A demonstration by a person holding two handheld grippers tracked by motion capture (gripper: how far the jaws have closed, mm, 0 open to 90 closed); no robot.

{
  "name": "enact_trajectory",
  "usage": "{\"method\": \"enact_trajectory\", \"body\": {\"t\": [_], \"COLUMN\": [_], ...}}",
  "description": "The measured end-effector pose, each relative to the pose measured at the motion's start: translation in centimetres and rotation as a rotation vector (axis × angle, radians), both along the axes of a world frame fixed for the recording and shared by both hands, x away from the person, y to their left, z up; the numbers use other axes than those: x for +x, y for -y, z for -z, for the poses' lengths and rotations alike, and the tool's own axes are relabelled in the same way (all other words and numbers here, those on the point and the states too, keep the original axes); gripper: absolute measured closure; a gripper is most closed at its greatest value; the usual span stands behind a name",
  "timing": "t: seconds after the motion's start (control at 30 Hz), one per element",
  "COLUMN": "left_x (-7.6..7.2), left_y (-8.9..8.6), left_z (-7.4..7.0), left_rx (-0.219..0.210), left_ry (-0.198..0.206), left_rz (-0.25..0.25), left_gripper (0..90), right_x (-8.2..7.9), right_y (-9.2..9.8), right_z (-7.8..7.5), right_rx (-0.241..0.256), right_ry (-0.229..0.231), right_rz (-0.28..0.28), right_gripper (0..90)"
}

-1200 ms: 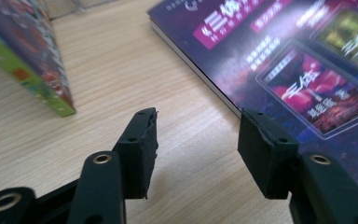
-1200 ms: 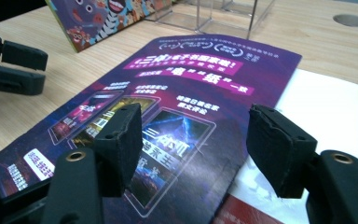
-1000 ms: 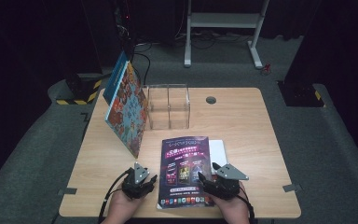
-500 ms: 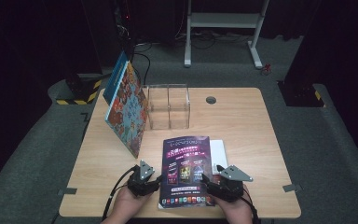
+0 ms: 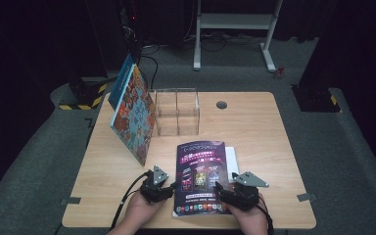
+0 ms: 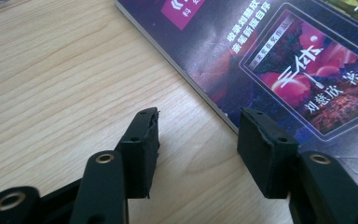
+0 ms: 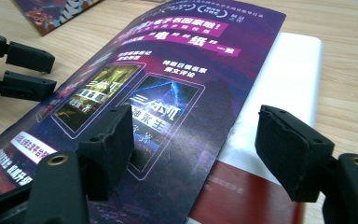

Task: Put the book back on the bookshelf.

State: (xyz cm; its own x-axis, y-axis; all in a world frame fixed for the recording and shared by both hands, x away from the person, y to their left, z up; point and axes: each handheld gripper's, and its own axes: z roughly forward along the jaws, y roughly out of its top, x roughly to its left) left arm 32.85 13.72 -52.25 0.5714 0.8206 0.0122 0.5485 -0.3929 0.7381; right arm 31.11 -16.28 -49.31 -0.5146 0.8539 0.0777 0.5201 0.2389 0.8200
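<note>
A purple magazine [image 5: 200, 176] lies flat at the table's near edge, on top of a white book [image 5: 231, 155]. My left gripper [image 5: 171, 186] is at the magazine's left edge. It is open in the left gripper view [image 6: 198, 126], one jaw over bare wood and the other over the magazine [image 6: 279, 56]. My right gripper [image 5: 221, 189] is at the magazine's right side. It stands open [image 7: 193, 126] over the magazine [image 7: 168, 84] where its edge meets the white book [image 7: 284, 79]. Nothing is held between either pair of jaws.
A colourful book [image 5: 133, 115] leans tilted against the left side of a clear two-compartment box [image 5: 177, 111] at the table's back middle. The wooden table [image 5: 254, 127] has a round cable hole [image 5: 221, 105] behind. Dark floor and a white stand [image 5: 235, 22] lie beyond.
My left gripper has slid right, up to the magazine's left edge. The right gripper has barely shifted. The magazine and books lie as before.
</note>
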Motion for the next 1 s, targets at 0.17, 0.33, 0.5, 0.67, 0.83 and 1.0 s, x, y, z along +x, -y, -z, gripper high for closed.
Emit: {"method": "enact_trajectory", "body": {"t": [0.17, 0.33, 0.5, 0.67, 0.83, 1.0], "left_x": [0.3, 0.5, 0.5, 0.5, 0.5, 0.5], "left_y": [0.9, 1.6, 1.6, 1.5, 1.5, 1.4], "left_z": [0.0, 0.0, 0.0, 0.1, 0.1, 0.1], "left_rx": [-0.009, -0.019, -0.024, -0.03, -0.027, -0.028], "left_ry": [-0.002, -0.001, -0.004, -0.003, 0.003, 0.003], "left_rz": [0.004, 0.018, 0.023, 0.027, 0.027, 0.029], "left_gripper": [50.3, 54.8, 56.2, 56.3, 56.9, 57.0], "right_x": [0.2, 0.6, 0.8, 0.7, 0.6, 0.4], "right_y": [0.4, 0.9, 1.0, 0.3, 0.2, 0.2], "right_z": [-0.1, 0.0, 0.1, 0.0, -0.3, -0.8], "right_rx": [-0.007, 0.0, 0.006, 0.04, 0.096, 0.181], "right_ry": [-0.006, -0.025, -0.052, -0.094, -0.107, -0.11], "right_rz": [0.017, 0.033, 0.029, 0.007, 0.045, -0.024], "right_gripper": [25.6, 24.3, 22.4, 21.7, 22.6, 30.2]}}
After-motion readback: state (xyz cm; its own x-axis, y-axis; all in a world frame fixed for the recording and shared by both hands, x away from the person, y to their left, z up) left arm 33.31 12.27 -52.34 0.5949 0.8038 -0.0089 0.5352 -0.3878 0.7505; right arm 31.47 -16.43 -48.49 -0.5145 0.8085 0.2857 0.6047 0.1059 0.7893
